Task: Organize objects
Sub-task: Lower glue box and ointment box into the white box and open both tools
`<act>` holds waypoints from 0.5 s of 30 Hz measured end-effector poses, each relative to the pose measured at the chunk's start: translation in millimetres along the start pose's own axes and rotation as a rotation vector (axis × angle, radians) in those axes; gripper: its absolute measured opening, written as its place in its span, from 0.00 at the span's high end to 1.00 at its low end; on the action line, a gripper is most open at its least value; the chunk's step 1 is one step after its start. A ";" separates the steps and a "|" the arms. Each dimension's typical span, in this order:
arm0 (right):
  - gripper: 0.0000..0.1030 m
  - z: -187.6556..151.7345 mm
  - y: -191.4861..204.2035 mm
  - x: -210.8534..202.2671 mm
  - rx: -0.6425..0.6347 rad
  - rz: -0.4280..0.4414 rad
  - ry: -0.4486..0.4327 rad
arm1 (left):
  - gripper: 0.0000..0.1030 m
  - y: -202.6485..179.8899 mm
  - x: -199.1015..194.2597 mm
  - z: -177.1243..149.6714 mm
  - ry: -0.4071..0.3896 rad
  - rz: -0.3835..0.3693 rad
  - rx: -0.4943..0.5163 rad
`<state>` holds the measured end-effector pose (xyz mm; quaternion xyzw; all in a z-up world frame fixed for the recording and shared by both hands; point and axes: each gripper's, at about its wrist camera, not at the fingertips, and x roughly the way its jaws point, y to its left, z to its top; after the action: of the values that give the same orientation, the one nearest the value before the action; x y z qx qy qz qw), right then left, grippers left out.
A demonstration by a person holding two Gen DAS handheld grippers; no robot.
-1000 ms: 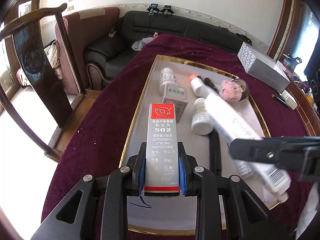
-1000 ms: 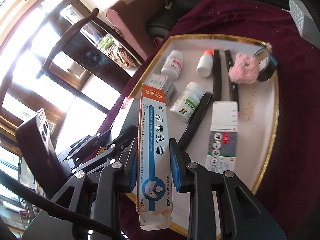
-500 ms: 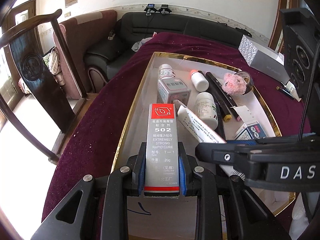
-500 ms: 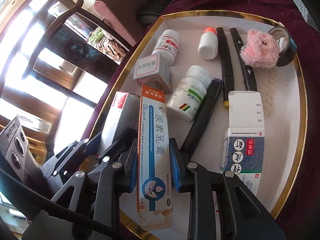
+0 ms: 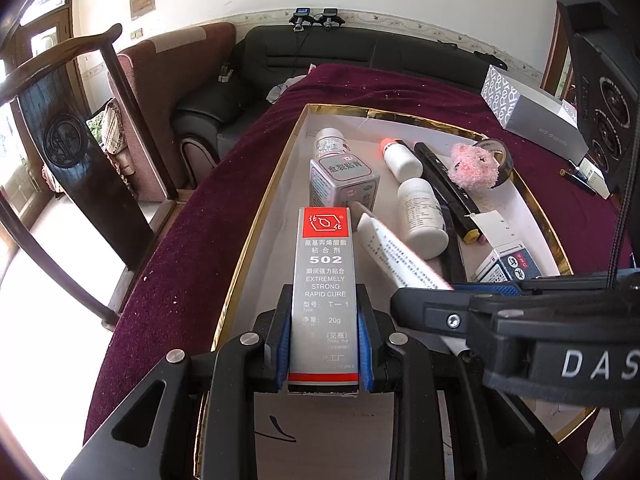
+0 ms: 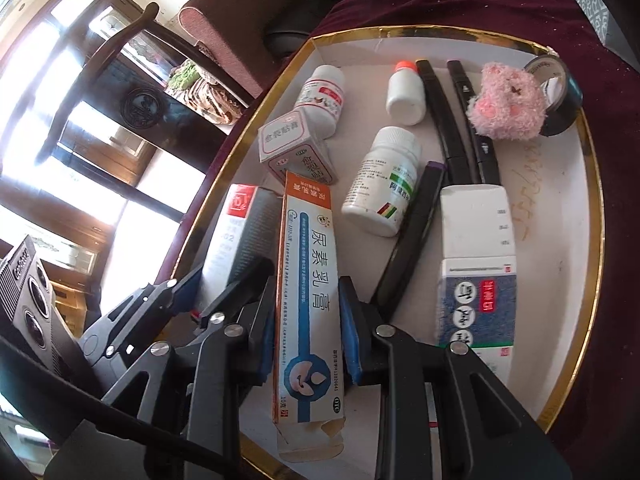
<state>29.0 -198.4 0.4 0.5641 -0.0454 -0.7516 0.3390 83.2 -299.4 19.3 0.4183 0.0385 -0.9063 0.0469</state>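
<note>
My left gripper (image 5: 324, 330) clamps the glue box (image 5: 325, 280), my right gripper (image 6: 308, 320) the ointment box (image 6: 308, 280), both low over the near left of the tray (image 6: 592, 184). I'd set them down flat, side by side, parallel to the gold rim. Thin cardboard dents easily; the round plastic bottle (image 6: 384, 184) beside them may roll.

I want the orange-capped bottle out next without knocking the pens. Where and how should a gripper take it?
Probably from above, fingers closing across the middle of the bottle body. It lies on its side with bare tray to its left, but a black pen lies close on its right, so that finger has little room.
</note>
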 end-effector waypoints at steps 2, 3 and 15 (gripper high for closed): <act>0.75 0.7 1.0 0.4 0.001 -0.002 -0.005 | 0.78 -0.3 0.6 0.8 0.000 0.002 0.000; 0.75 0.2 1.1 -0.3 0.002 -0.003 -0.007 | 0.78 -0.3 0.8 1.0 0.000 0.003 -0.001; 0.67 -1.3 -3.0 -9.5 0.000 -0.001 -0.034 | 0.77 -0.1 -0.7 1.0 0.008 0.004 -0.031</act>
<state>30.1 -190.3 6.3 0.5513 -0.0507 -0.7611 0.3378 82.9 -299.4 20.5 0.4211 0.0518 -0.9039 0.0548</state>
